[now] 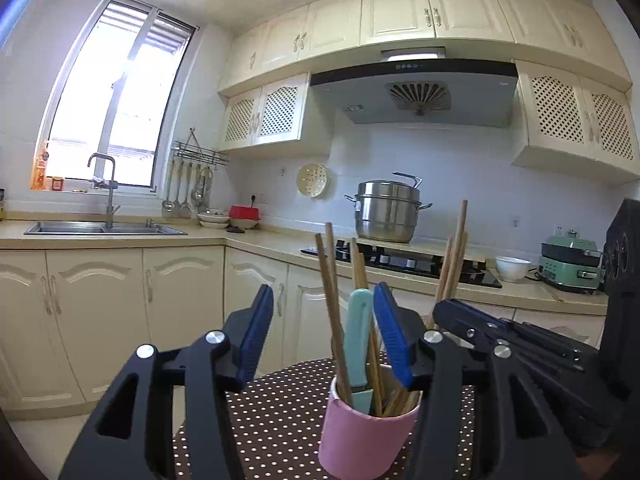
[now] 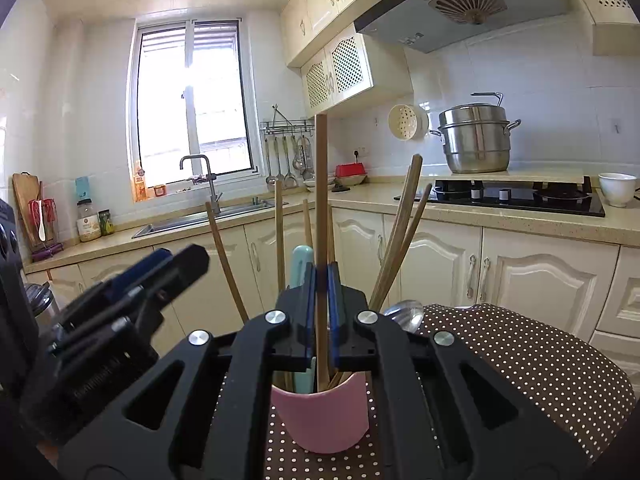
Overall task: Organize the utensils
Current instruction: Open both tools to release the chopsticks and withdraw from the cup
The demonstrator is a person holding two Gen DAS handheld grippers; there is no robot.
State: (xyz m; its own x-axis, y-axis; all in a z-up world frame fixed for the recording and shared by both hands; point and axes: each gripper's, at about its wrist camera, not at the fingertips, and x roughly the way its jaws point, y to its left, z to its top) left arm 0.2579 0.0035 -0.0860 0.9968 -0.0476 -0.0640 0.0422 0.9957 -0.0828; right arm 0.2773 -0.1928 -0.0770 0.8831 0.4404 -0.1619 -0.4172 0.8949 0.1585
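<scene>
Left gripper (image 1: 324, 336): fingers wide apart, empty, just above the pink cup (image 1: 366, 432) on the dotted cloth (image 1: 272, 420). Right gripper (image 2: 321, 280): fingers clamp one upright chopstick (image 2: 321, 200) over the cup. Lower it vertically; release once seated.

I see a worktop covered by a brown cloth with white polka dots (image 2: 520, 364), its rounded edge falling away on the right in my right wrist view. Directly on that cloth stands a pink cylindrical ceramic cup (image 2: 322, 416), upright near the front edge in my left wrist view (image 1: 366, 436). A shiny metal spoon bowl (image 2: 406, 314) shows just behind the cup to its right; whether it rests on the cloth I cannot tell. At the left margin of my right view a metal-lidded glass jar (image 2: 40, 300) shows, but I cannot tell what it stands on.
</scene>
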